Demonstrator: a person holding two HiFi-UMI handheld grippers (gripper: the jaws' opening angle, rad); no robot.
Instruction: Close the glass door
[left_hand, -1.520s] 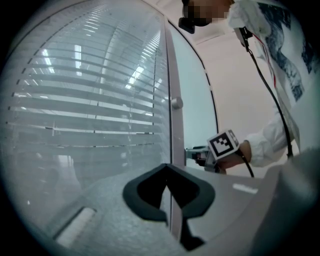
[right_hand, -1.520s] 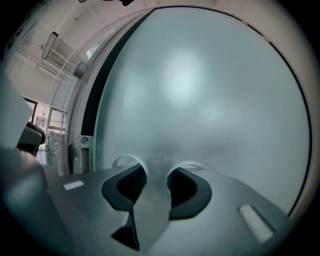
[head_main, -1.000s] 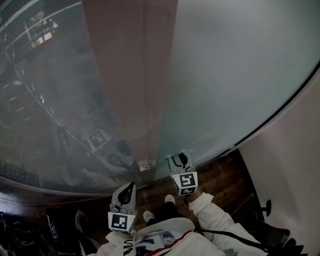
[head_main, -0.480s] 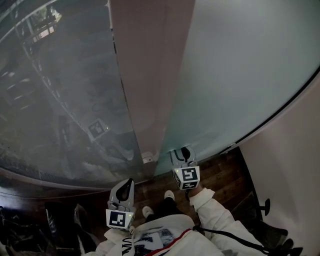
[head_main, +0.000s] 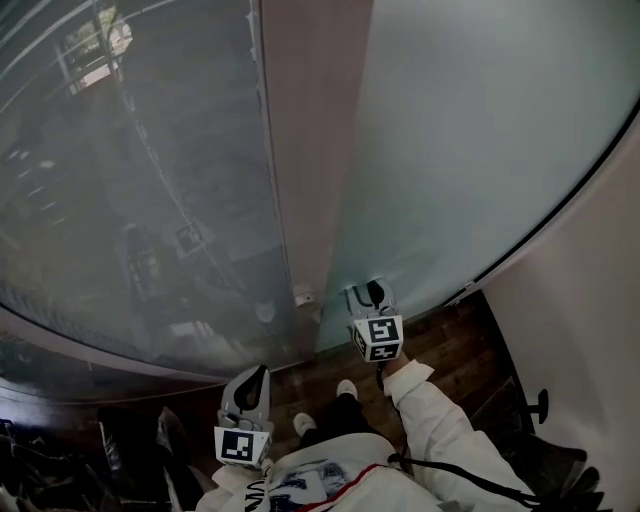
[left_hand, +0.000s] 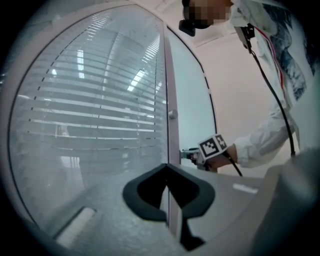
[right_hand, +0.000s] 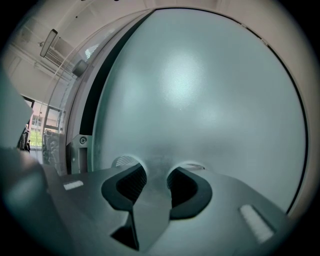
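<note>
Frosted glass door (head_main: 480, 150) sits closer to the doorpost (head_main: 315, 150) than a second ago. Our right gripper (head_main: 368, 292) pushes it, jaws apart, while the left gripper (head_main: 257, 374) is pinched together, empty. Nearly closed, we reckon.

**Three cameras, one doorway**

The head view looks steeply down from overhead onto the glass door (head_main: 450, 150), the post (head_main: 310, 150), the left gripper (head_main: 256, 374) and the right gripper (head_main: 368, 291). The left gripper view faces that same post from near, roughly level, and also catches the right gripper. The right gripper view sits right up against the door's glass.
</note>
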